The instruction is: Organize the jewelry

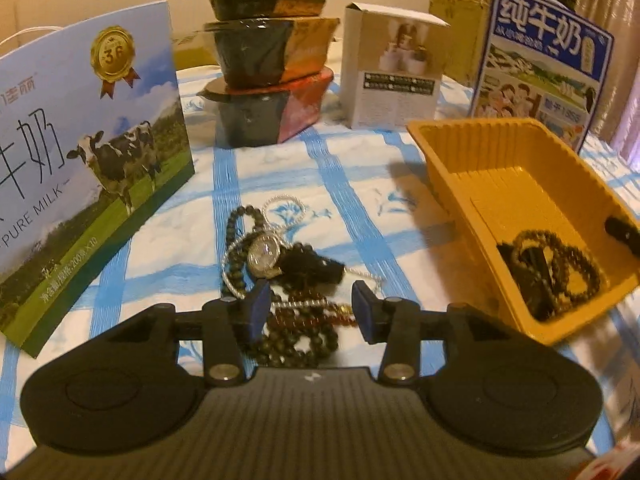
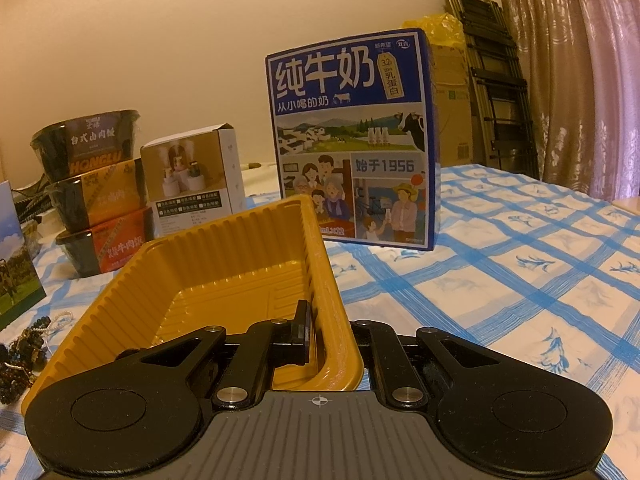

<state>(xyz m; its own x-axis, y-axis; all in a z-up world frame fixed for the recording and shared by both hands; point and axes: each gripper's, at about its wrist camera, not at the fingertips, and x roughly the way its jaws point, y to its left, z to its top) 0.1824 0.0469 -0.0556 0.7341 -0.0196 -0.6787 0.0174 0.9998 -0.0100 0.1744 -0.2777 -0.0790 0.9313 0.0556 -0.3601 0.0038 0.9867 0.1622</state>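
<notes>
Left gripper (image 1: 307, 309) part-open over jewelry (image 1: 280, 264); right gripper (image 2: 326, 340) clamps tray (image 2: 240, 264).

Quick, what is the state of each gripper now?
Left gripper: open, above the jewelry pile, holding nothing.
Right gripper: closed on the wall of the yellow tray.

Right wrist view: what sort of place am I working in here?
Probably a room in a home, not a lab: a table under a blue checked cloth, patterned curtains at the right, a folded ladder against the wall, and a milk carton box and stacked instant meal bowls on the table.
</notes>
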